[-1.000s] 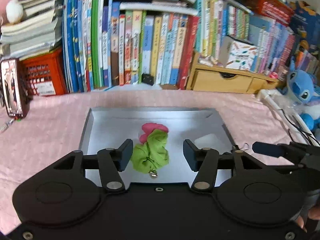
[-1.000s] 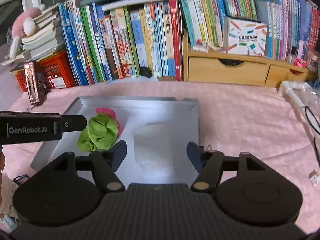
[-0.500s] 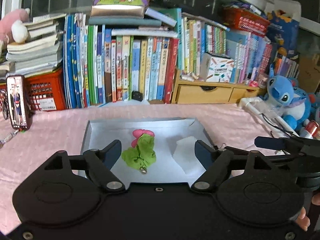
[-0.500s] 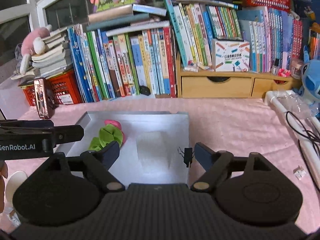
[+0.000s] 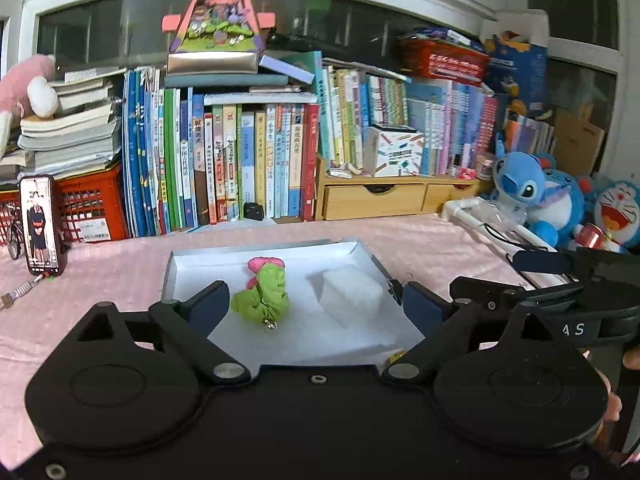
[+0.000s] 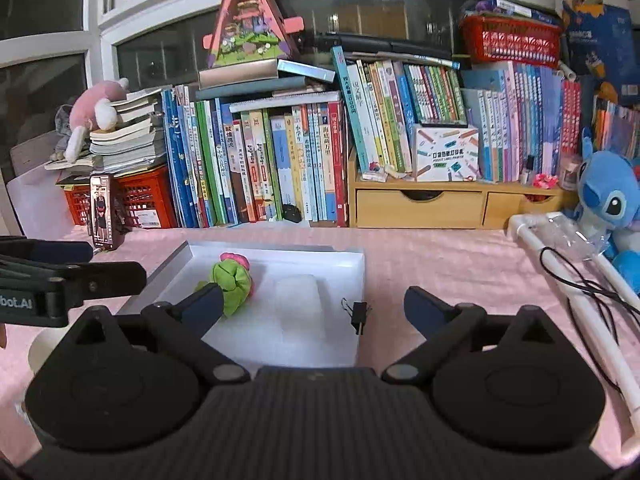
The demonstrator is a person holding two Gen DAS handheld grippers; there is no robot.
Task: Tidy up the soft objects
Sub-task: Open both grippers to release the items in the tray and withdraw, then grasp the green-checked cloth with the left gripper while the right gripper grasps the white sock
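Tray: a shallow grey tray sits on the pink-covered bench, in front of the wall of books.
Soft things: a green fabric piece with a pink bit behind it lies left of middle in the tray; a white foam block lies to its right, apart from it, also inside the tray.
Left tool: the left tool hangs above the near edge of the tray, jaws wide apart, nothing between them.
Right tool: the right tool is likewise spread and empty, facing the tray's right half (a small black binder clip sits at the tray's right rim).
Step in hand: both soft pieces already rest in the tray, so this looks like the release-and-clear stage, or a pause before tidying their positions.
Next move: if more soft items are meant, one tool must travel to them, perhaps the blue plush at far right; otherwise a light nudge to square the two pieces.
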